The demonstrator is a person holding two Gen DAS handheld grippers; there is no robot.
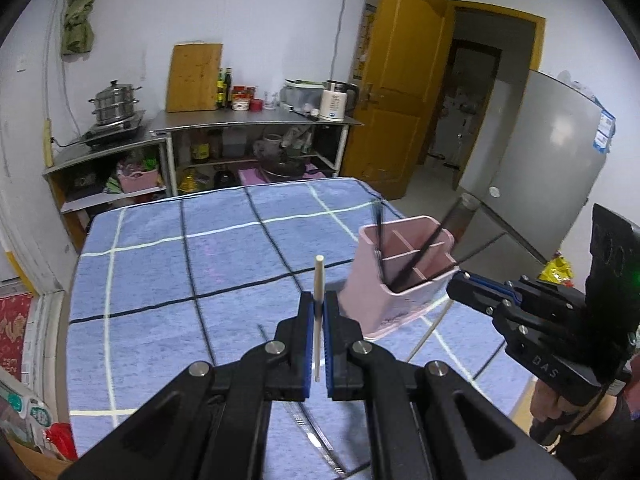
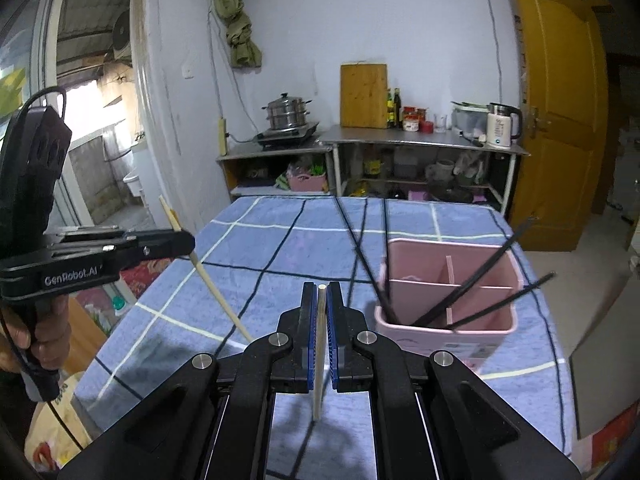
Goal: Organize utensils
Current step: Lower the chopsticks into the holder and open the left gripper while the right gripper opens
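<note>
A pink utensil holder (image 1: 404,276) (image 2: 448,300) with several compartments stands on the blue checked tablecloth (image 1: 168,280) (image 2: 280,248); several black chopsticks (image 2: 472,280) lean in it. My left gripper (image 1: 319,304) is shut on a pale wooden chopstick (image 1: 318,280), held upright left of the holder; it also shows in the right wrist view (image 2: 184,240). My right gripper (image 2: 321,304) is shut on a second pale chopstick (image 2: 320,352), held left of the holder. The right gripper shows in the left wrist view (image 1: 460,286) at the holder's right, its chopstick (image 1: 428,332) hanging below it.
A metal utensil (image 1: 316,436) lies on the cloth under my left gripper. Steel shelves with a steamer pot (image 2: 288,114), cutting board (image 2: 363,96), bottles and a kettle (image 2: 500,126) stand behind the table. A yellow door (image 1: 396,92) and fridge (image 1: 540,160) are at the right.
</note>
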